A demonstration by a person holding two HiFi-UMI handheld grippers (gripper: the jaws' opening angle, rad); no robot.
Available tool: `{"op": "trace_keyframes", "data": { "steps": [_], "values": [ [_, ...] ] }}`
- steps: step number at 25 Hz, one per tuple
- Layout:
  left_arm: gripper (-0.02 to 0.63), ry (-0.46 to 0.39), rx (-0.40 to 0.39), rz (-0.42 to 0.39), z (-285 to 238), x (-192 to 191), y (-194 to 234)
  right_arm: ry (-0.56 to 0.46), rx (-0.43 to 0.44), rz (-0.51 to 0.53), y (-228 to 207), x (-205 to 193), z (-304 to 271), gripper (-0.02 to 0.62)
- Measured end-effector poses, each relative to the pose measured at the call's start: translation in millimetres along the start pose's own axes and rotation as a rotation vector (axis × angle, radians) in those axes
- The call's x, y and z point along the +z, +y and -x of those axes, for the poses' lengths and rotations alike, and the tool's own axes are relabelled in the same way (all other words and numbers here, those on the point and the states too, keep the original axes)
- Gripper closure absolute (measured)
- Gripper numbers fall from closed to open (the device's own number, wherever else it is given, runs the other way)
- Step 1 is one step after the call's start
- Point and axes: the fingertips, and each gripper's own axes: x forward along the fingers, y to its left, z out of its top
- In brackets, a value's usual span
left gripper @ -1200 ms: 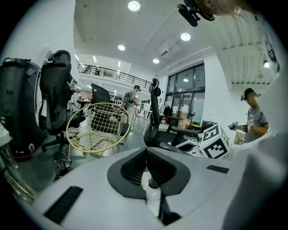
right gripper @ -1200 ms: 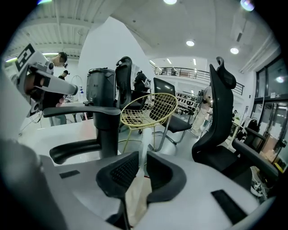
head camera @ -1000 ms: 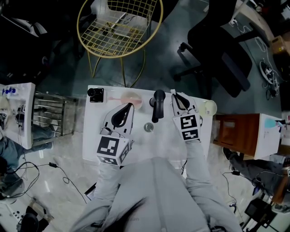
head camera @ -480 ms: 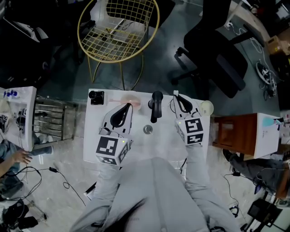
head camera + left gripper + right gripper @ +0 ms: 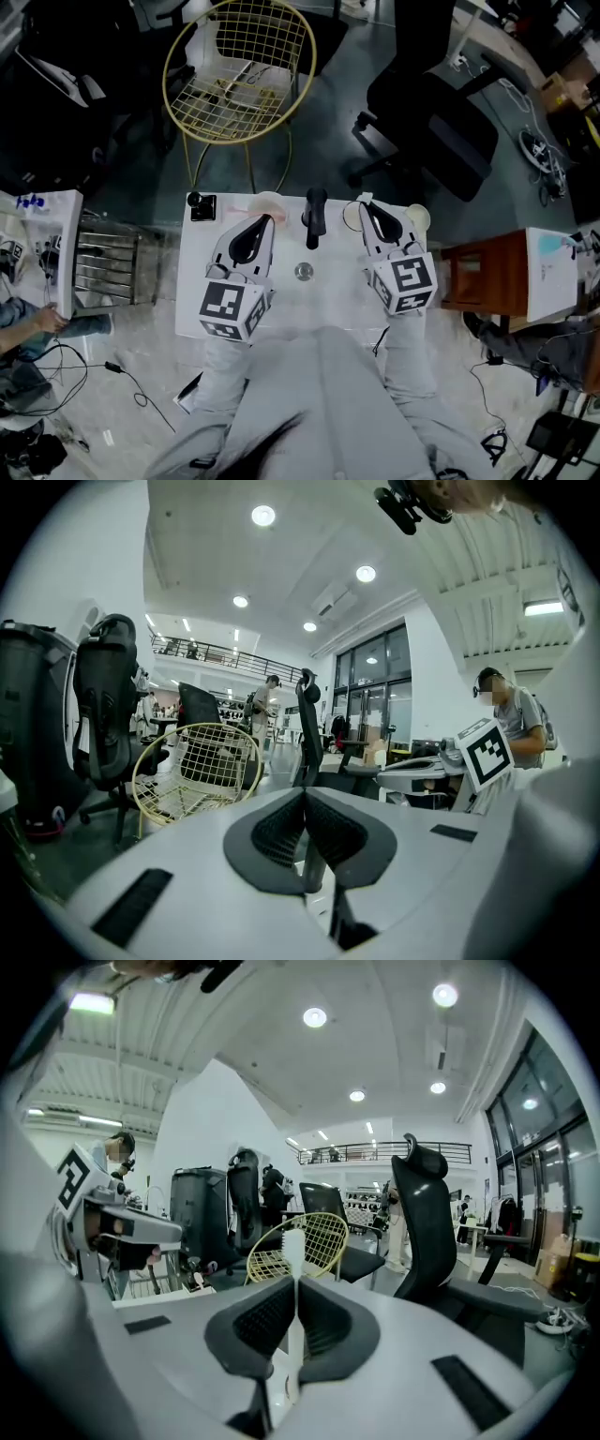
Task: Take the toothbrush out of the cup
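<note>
- Right gripper (image 5: 293,1288) clamps the white toothbrush (image 5: 292,1247), its long axis upright, bristles above the jaws
- Cup (image 5: 415,217) sits just beside that gripper's tip
- Left gripper (image 5: 306,803) closed, empty, farther off

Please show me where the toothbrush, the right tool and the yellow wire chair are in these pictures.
toothbrush (image 5: 292,1241), right gripper view, on its white head above the jaws.
right tool (image 5: 294,1283), right gripper view, between its jaw tips, closed on the toothbrush.
yellow wire chair (image 5: 246,70), head view, on its mesh seat.
</note>
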Motion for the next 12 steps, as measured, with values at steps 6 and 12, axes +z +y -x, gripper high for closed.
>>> {"op": "trace_keyframes", "data": {
  "steps": [6, 12],
  "values": [
    [0.578, -0.023, -0.008, -0.025, 9.5, 9.3, -9.3, -0.055, 0.002, -0.067, 10.6, 6.0, 31.1, 0.566],
    [0.578, -0.030, -0.026, -0.046, 14.3, 12.6, -23.4, -0.081, -0.001, -0.109, 12.3, 1.7, 62.5, 0.566]
  ]
}}
